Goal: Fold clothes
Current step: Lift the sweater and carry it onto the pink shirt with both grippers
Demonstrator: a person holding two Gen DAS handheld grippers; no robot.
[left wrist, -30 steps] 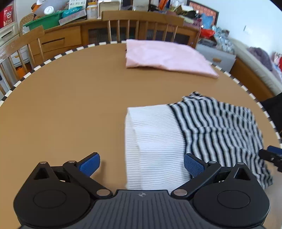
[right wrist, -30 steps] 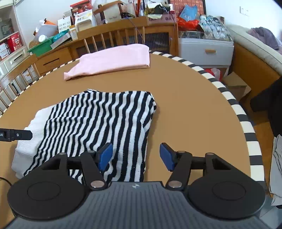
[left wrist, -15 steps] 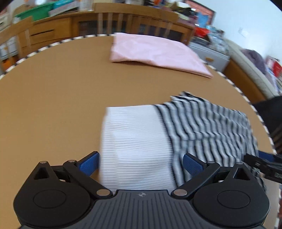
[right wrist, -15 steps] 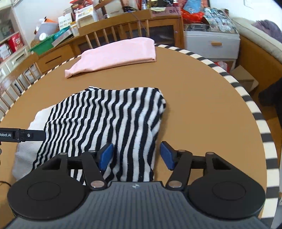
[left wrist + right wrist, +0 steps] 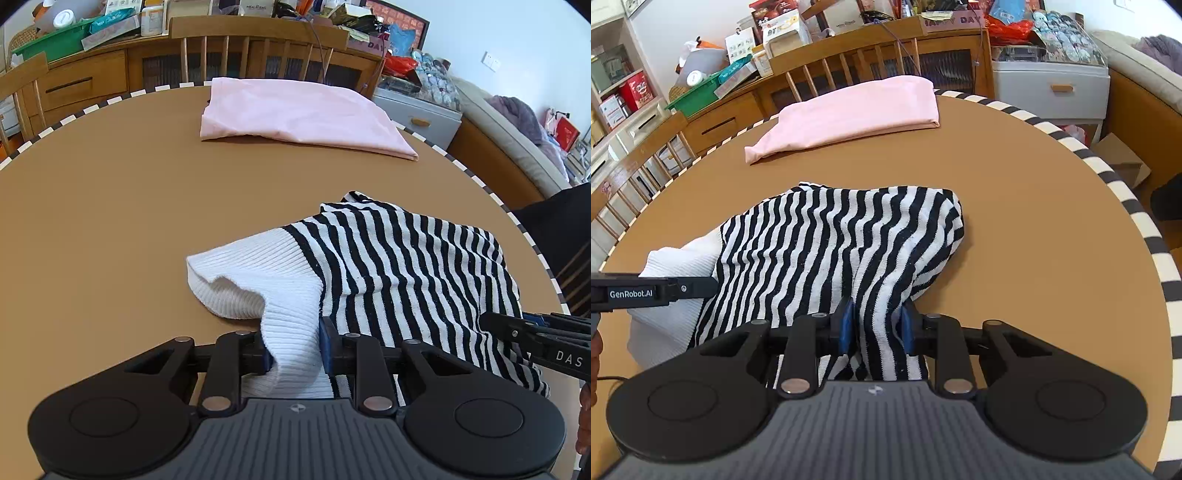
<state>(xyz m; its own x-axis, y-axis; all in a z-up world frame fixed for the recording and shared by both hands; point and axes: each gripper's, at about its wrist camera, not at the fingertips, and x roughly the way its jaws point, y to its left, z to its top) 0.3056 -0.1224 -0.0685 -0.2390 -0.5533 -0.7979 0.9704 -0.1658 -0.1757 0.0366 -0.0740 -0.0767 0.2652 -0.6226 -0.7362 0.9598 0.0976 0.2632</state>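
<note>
A black-and-white striped sweater (image 5: 406, 266) (image 5: 827, 243) with a white ribbed hem (image 5: 258, 266) lies bunched on the round brown table (image 5: 110, 221). My left gripper (image 5: 293, 349) is closing, and its blue pads pinch the white ribbed hem at the near edge. My right gripper (image 5: 875, 328) is closing too, its pads squeezing a fold of the striped cloth. Each gripper shows at the side of the other's view: the right gripper (image 5: 535, 339) at right, the left gripper (image 5: 653, 291) at left. The near edge of the sweater is drawn up off the table.
A folded pink garment (image 5: 295, 114) (image 5: 849, 114) lies at the table's far side. Wooden chairs (image 5: 258, 48) and a cluttered sideboard (image 5: 738, 92) stand behind the table. The striped table rim (image 5: 1145, 229) curves close on the right, with a white drawer unit (image 5: 1052, 88) beyond.
Both grippers went from open to closed on the sweater's near edge. The left one slid right over the white hem. The cloth is now bunched and raised.
</note>
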